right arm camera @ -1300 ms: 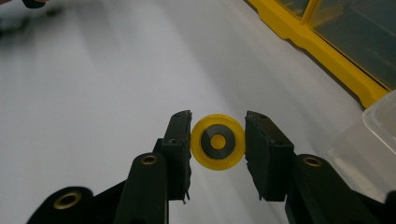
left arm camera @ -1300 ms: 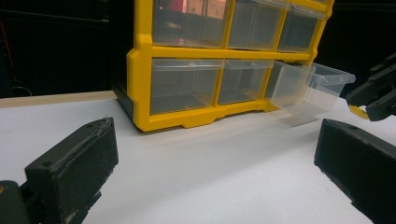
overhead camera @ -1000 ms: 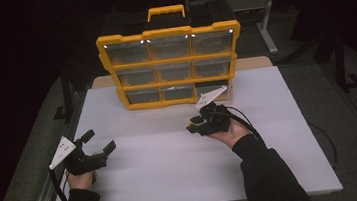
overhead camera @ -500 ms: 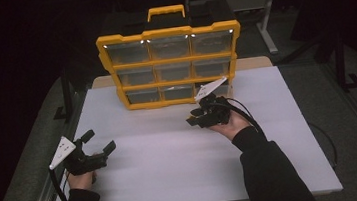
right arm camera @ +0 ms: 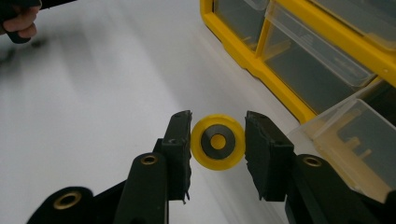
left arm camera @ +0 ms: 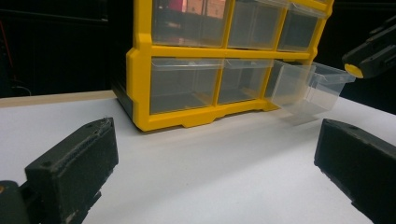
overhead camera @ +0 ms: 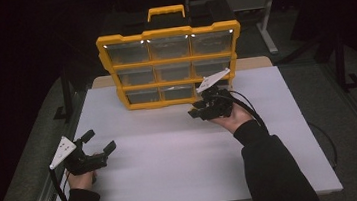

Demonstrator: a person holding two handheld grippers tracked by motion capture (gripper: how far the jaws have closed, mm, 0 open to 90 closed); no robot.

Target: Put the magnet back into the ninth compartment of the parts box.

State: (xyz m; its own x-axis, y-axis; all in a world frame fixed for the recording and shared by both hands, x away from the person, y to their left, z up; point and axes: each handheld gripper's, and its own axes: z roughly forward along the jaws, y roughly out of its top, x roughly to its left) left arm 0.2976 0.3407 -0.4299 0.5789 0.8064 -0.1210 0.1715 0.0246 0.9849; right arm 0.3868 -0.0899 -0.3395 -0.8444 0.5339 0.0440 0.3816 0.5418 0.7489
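A yellow organiser [overhead camera: 169, 33] with clear drawers stands upright at the back of the white table [overhead camera: 172, 156]. Its bottom right drawer [left arm camera: 308, 88] is pulled partway out. My right gripper [right arm camera: 218, 122] is shut on a small yellow wheel [right arm camera: 217, 142] with a black centre. It hovers just in front of that open drawer [right arm camera: 355, 144], and the high view places this gripper [overhead camera: 197, 112] by the organiser's lower right corner. My left gripper [overhead camera: 99, 141] rests low at the table's left front, jaws wide open with nothing between them, facing the organiser [left arm camera: 140, 70].
A yellow carry handle [overhead camera: 165, 11] tops the organiser. The other drawers look closed. Bare white table lies between the two hands. Dark floor and table legs surround the table.
My right gripper has lifted with the yellow wheel and moved closer to the organiser's bottom right drawer. The left gripper has stayed put.
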